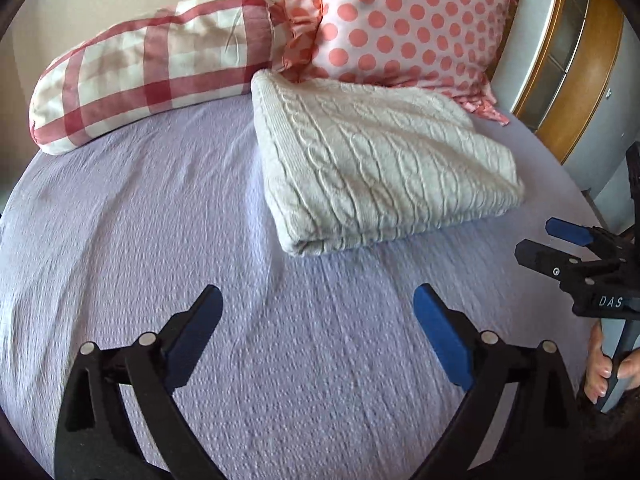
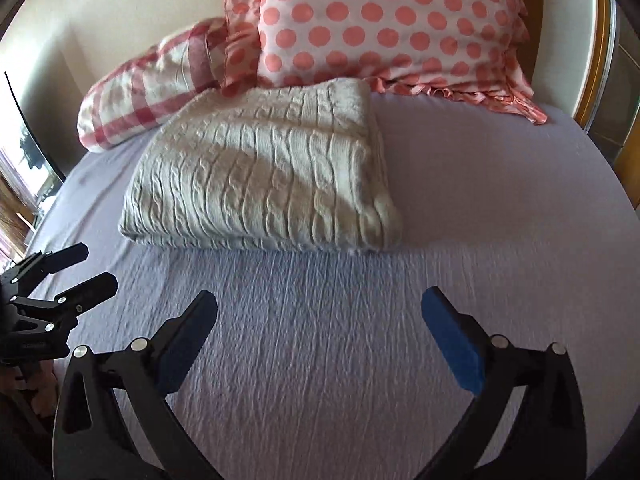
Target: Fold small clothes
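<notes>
Cable-knit sweater [image 2: 260, 172] lies folded on bed [image 2: 320, 340]. Left hand-held gripper [image 1: 318, 312] and right hand-held gripper [image 2: 320, 316] spread wide, empty. Fold looks complete; next: fetch another garment.

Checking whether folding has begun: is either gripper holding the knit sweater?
No. The left gripper and right gripper hover with jaws open over the bedsheet, apart from the folded sweater.
</notes>
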Demonstrator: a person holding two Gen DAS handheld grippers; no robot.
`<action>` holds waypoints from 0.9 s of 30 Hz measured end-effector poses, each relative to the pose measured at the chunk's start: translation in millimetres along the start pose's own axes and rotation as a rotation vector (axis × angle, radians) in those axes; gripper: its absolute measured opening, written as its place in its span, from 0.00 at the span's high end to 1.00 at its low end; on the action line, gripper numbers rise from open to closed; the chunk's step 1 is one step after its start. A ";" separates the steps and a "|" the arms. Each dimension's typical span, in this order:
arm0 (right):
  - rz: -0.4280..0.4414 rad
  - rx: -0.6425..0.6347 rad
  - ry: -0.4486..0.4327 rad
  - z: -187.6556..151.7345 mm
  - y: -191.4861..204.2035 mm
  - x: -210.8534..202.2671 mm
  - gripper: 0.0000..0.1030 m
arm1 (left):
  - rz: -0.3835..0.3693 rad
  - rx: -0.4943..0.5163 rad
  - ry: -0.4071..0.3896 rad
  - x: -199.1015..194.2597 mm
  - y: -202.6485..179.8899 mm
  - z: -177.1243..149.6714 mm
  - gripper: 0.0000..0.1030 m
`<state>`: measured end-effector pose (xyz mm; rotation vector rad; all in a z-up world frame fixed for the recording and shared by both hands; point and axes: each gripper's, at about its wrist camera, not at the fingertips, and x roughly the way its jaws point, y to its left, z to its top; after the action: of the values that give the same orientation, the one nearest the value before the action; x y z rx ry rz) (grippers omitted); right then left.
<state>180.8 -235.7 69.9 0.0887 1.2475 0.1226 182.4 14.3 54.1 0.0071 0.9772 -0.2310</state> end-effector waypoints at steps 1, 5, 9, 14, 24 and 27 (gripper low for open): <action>-0.014 -0.006 0.006 -1.4 2.4 4.4 0.01 | 0.000 -0.004 0.012 4.4 1.3 -1.2 0.07; -0.064 -0.009 0.013 -4.1 6.6 16.5 0.01 | 0.014 -0.006 0.047 18.1 4.0 -3.5 0.07; -0.096 -0.014 0.058 -5.5 8.5 30.0 0.01 | 0.039 0.012 0.052 22.5 -0.2 -6.6 0.05; -0.116 -0.018 0.064 -6.4 9.2 31.4 0.01 | 0.074 0.032 0.047 25.1 -3.4 -11.0 0.02; -0.118 -0.016 0.046 -8.7 10.0 28.8 0.01 | 0.100 0.047 0.029 26.7 -6.5 -12.8 0.02; -0.118 -0.016 0.046 -8.5 9.8 28.8 0.01 | 0.100 0.047 0.029 26.4 -6.7 -13.2 0.02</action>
<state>181.2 -221.9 41.5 -0.0019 1.2943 0.0325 184.5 4.2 25.6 0.1024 0.9973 -0.1619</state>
